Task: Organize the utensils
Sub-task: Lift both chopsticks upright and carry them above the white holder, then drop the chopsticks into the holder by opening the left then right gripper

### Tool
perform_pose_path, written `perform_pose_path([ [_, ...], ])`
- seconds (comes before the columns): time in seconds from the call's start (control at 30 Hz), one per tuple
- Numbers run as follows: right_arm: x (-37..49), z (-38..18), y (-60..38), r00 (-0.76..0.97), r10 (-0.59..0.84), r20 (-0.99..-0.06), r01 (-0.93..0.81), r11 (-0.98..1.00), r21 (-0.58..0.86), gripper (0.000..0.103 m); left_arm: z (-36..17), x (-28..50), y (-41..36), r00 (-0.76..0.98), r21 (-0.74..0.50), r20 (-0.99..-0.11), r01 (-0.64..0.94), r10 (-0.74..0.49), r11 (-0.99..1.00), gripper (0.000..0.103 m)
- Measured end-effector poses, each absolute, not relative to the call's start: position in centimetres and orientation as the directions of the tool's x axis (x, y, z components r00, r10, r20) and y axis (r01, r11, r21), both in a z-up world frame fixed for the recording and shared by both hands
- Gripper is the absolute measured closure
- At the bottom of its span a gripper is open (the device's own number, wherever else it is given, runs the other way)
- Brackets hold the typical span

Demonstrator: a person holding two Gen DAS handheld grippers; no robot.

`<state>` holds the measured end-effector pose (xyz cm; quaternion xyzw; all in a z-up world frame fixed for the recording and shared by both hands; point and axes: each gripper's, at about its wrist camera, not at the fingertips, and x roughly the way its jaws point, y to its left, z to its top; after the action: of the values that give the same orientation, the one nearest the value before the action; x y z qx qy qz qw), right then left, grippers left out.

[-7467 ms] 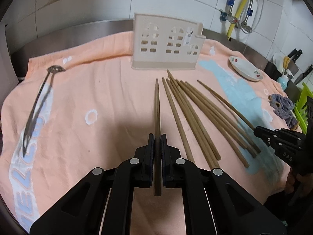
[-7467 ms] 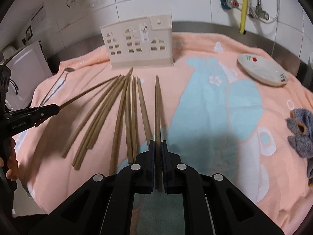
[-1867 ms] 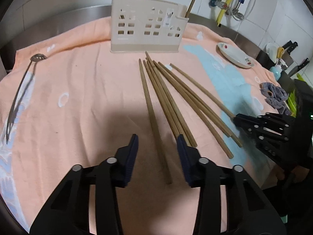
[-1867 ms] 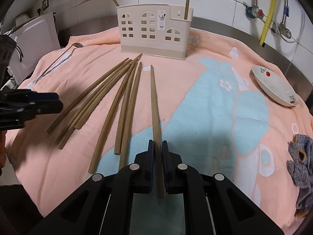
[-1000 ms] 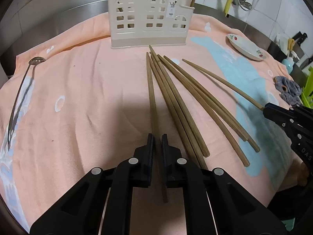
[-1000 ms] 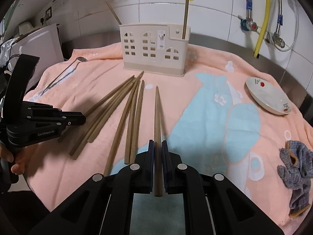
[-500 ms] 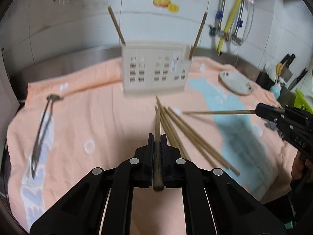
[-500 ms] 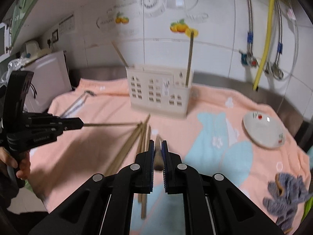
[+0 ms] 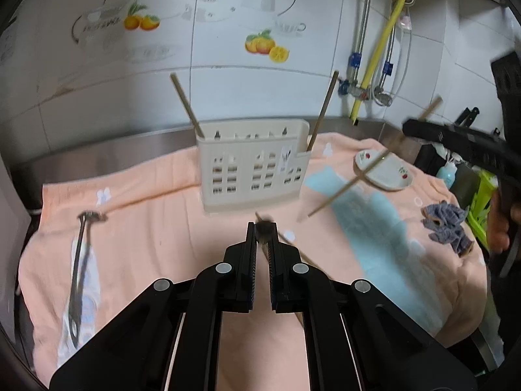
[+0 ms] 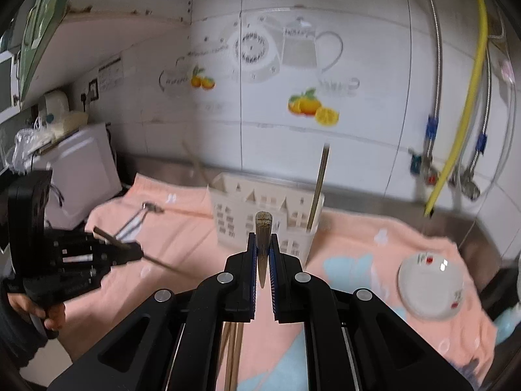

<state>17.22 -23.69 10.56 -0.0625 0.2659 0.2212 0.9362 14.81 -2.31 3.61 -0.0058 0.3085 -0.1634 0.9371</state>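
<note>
Carrying one chopstick in each clamped tool toward the holder at twelve o'clock; best tipped upright before lowering.

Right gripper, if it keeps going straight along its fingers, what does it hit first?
Probably the cream utensil holder: it sits dead ahead of the right gripper, whose jaws are shut on a chopstick. Depth is unclear; the chopstick's end would arrive first.
</note>
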Motion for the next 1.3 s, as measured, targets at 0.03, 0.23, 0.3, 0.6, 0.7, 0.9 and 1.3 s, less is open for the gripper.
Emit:
perform_pose_path([
  [0.03, 17.8, 11.4, -23.7, 0.768, 0.377, -0.517, -0.443, 0.896, -0.004, 0.096, 4.0, 15.1, -2.3, 0.757, -0.110, -0.574, 0.308, -0.313, 0.945, 0.097],
  [0.23, 21.3, 15.6, -23.6, 0.794, 0.367, -0.484, -0.426, 0.904, -0.014, 0.096, 6.2, 17.0, -2.1, 0.763, -0.096, -0.562, 0.323, -0.319, 0.941, 0.098],
  [0.3, 22.1, 16.5, -23.5, 0.804, 0.354, -0.478, -0.417, 0.909, -0.027, 0.096, 7.0, 17.3, -2.0, 0.770, -0.088, -0.553, 0.328, -0.320, 0.941, 0.098],
  [0.6, 26.6, 16.5, -23.0, 0.795, 0.309, -0.523, -0.388, 0.921, -0.045, 0.096, 13.9, 18.4, -1.8, 0.840, -0.039, -0.439, 0.337, -0.319, 0.941, 0.098],
  [0.7, 27.7, 15.2, -22.6, 0.778, 0.295, -0.554, -0.387, 0.920, -0.054, 0.096, 16.3, 19.2, -1.9, 0.865, -0.026, -0.394, 0.327, -0.311, 0.945, 0.098],
  [0.9, 29.0, 13.1, -22.5, 0.754, 0.283, -0.593, -0.389, 0.919, -0.057, 0.096, 18.5, 22.9, -1.9, 0.896, -0.024, -0.352, 0.282, -0.272, 0.959, 0.098],
  [1.3, 30.4, 10.5, -22.5, 0.717, 0.274, -0.642, -0.402, 0.914, -0.060, 0.096, 13.3, 30.6, -1.9, 0.821, -0.085, -0.517, 0.232, -0.242, 0.969, 0.098],
])
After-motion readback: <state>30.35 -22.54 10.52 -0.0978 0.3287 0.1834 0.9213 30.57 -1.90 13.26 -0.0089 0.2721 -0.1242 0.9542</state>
